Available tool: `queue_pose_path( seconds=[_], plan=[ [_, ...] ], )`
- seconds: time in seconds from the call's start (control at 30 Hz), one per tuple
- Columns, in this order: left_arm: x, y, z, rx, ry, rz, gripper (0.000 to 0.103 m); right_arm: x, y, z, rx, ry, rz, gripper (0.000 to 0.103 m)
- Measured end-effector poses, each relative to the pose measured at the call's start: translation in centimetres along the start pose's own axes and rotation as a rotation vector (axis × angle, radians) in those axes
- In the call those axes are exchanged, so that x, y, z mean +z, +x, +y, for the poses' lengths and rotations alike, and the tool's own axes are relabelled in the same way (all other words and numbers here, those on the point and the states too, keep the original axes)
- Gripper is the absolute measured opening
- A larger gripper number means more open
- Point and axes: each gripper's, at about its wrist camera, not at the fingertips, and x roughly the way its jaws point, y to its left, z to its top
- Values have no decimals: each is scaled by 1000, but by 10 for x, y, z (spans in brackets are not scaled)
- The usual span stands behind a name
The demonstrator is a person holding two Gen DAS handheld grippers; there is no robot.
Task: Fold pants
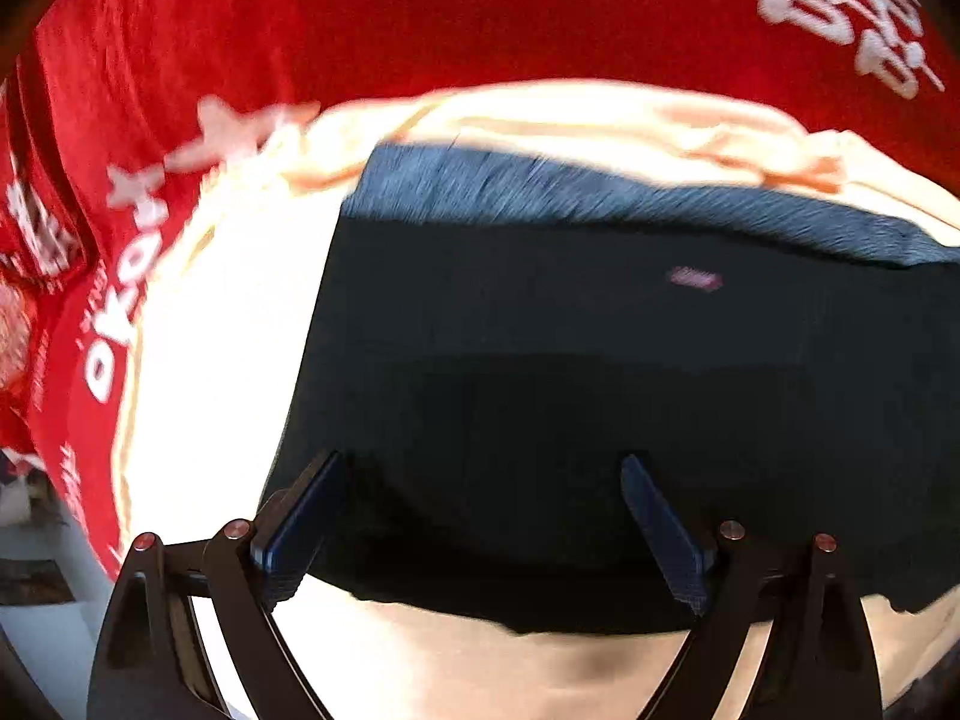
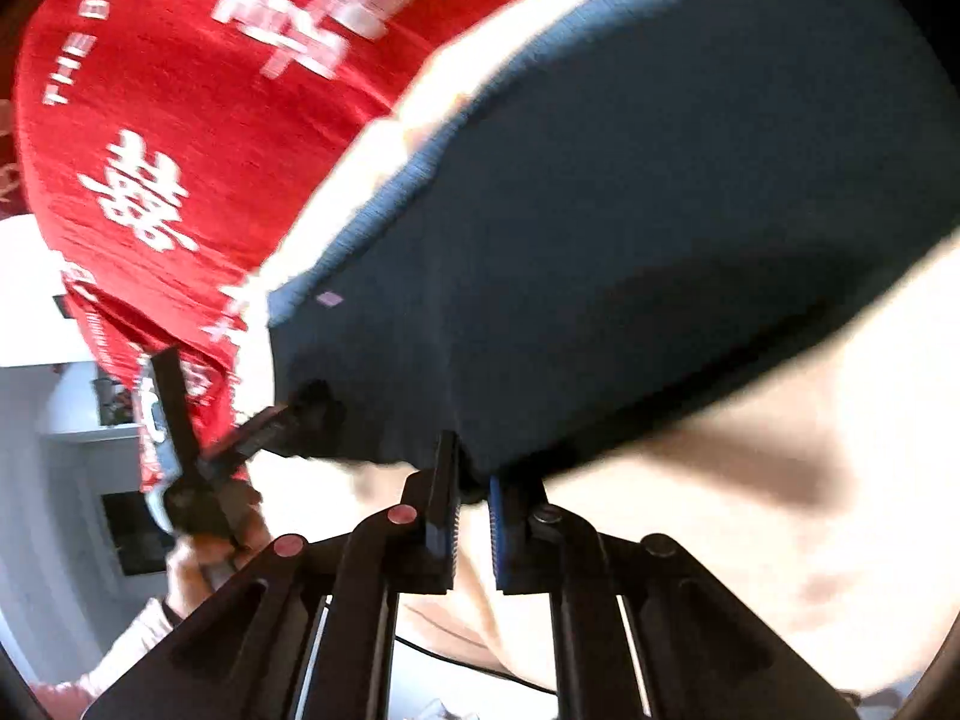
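Dark pants: right gripper pinches their near hem; left gripper gapes above; next, grip and fold.

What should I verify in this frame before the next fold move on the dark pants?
1. Right gripper shut on the pants edge: ok.
2. Left gripper shut on the fabric: not ok, jaws wide open over the pants.
3. Pants lying on the cream cloth, not on the red printed cloth: ok.
4. Pants lying smooth where visible: ok.
5. Far end of the pants in view: cannot tell.
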Motion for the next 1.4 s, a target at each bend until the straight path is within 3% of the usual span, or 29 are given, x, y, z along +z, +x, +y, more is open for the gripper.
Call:
queue_pose_path(
  seconds=[0.03, 0.13, 0.2, 0.27, 0.3, 0.33, 0.37, 0.5, 0.53, 0.57, 0.7, 0.77, 0.83, 0.9, 0.97, 1.1, 1.27, 1.37, 1.4],
  plan=[
    [-4, 3, 5, -8, -8, -7, 101, -3, 4, -6, -11, 12, 7, 5],
    [-9, 5, 11, -2, -26, -10, 102, -6, -3, -10, 27, 28, 12, 6],
    [-8, 1, 7, 23, -19, -3, 102, -4, -19, -10, -5, 0, 16, 7],
    [-7, -9, -5, 61, 5, -15, 102, 3, -40, -19, -20, 4, -15, 18],
    [-8, -16, -14, 42, 11, -22, 102, 9, -51, -27, -30, 31, -49, 31],
    [-8, -25, -25, -25, 8, -22, 102, 17, -61, -37, -35, 64, -78, 40],
    [-8, -30, -34, -60, 7, -26, 102, 23, -69, -48, -38, 97, -99, 40],
    [-8, -51, -105, -180, 93, -59, 102, 48, -88, -87, -25, 226, -164, 39],
    [-9, -53, -126, -197, 118, -66, 102, 51, -89, -91, -15, 242, -173, 20],
    [-10, -53, -142, -207, 139, -69, 102, 54, -89, -94, -14, 250, -181, 11],
    [-27, -38, -198, -211, 228, -29, 102, 40, -87, -104, -46, 264, -189, 6],
    [-39, -40, -202, -188, 216, -84, 102, 33, -88, -112, -35, 295, -182, 6],
    [-38, -40, -198, -206, 208, -42, 102, 29, -95, -118, -30, 299, -159, 7],
    [-30, -40, -192, -208, 206, 3, 102, 31, -105, -106, -114, 224, -147, 10],
    [-18, -48, -189, -204, 209, -6, 102, 38, -121, -89, -146, 107, -168, 11],
    [22, -62, -190, -238, 158, -75, 102, 74, -124, -51, -208, -97, -199, 36],
    [72, -54, -233, -217, 95, -116, 102, 130, -83, -15, -247, -275, -163, 36],
    [97, -27, -246, -165, 87, -99, 102, 152, -56, -18, -302, -328, -129, 36],
    [100, -19, -249, -153, 77, -95, 102, 160, -52, -23, -313, -347, -133, 30]
  ],
)
